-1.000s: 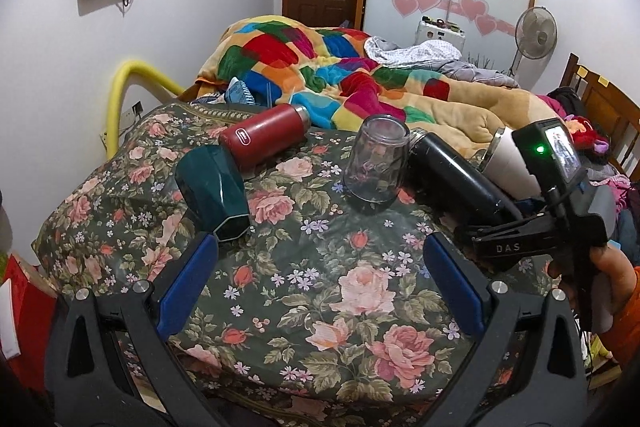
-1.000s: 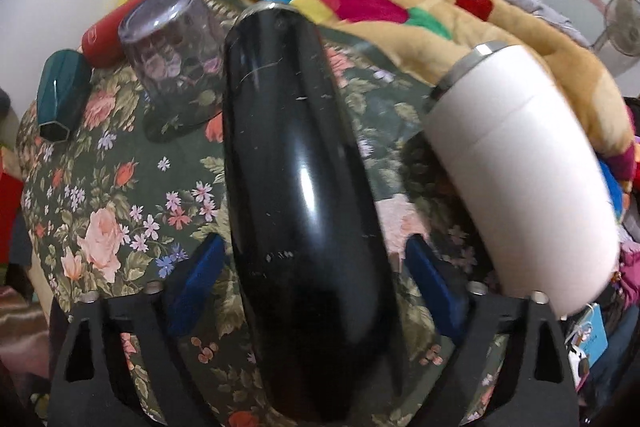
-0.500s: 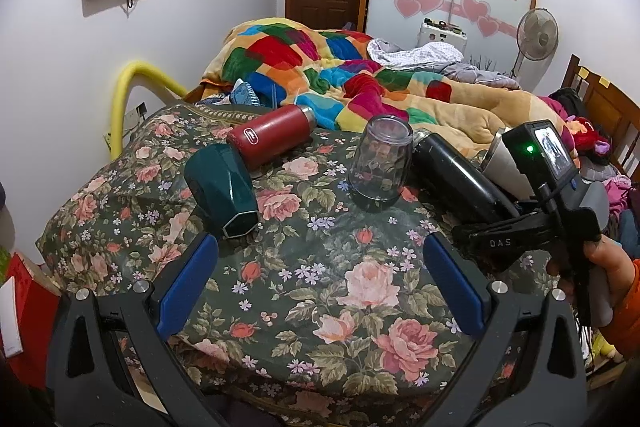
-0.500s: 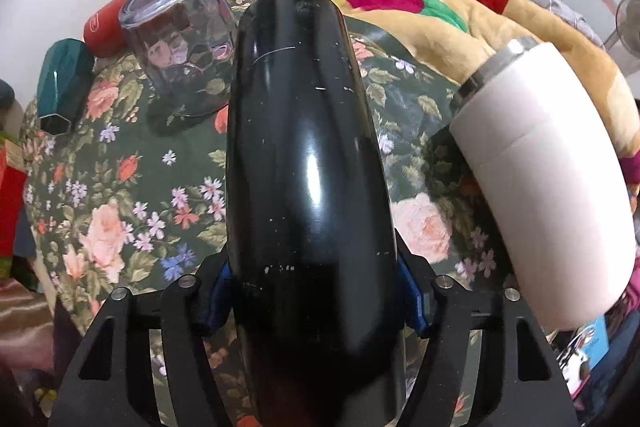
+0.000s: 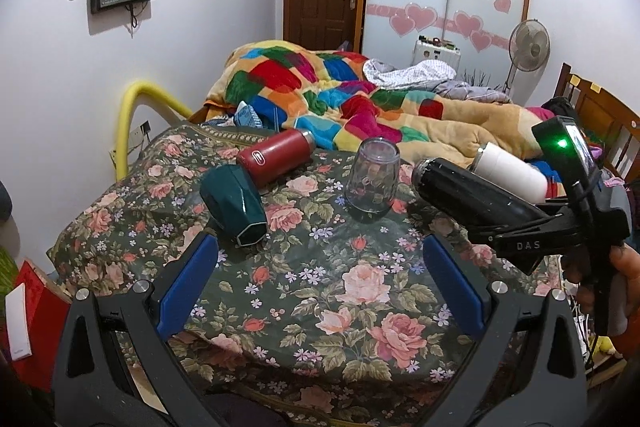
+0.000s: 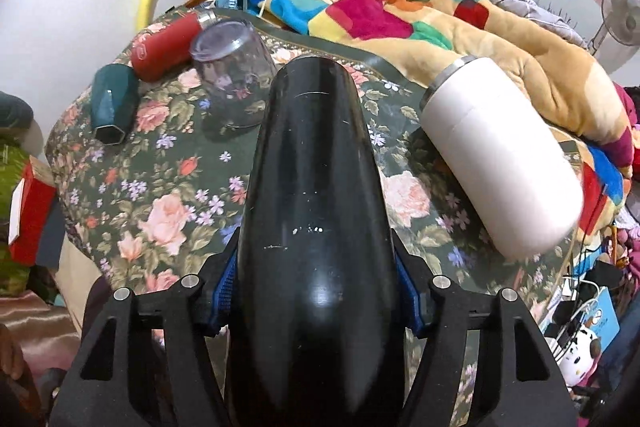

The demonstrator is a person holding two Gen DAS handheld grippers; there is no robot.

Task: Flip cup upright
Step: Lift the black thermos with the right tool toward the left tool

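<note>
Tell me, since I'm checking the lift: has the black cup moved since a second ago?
Yes. In the left wrist view the black cup, clamped in the right gripper, has risen off the floral cloth, its far end now level with the inverted clear glass.

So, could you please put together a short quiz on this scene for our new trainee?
1. True or false: the right claw is shut on the black cup.
2. Multiple choice: how does the clear glass stand on the floral cloth? A) on its side B) mouth down C) mouth up
3. Fill in: the left claw is ____ and holds nothing.

Key
1. True: both pads press the black cup's sides, and in the left wrist view it is raised off the cloth.
2. B: the flat base faces up.
3. Open: its blue pads stand wide apart, with the green cup lying beyond them.
</note>
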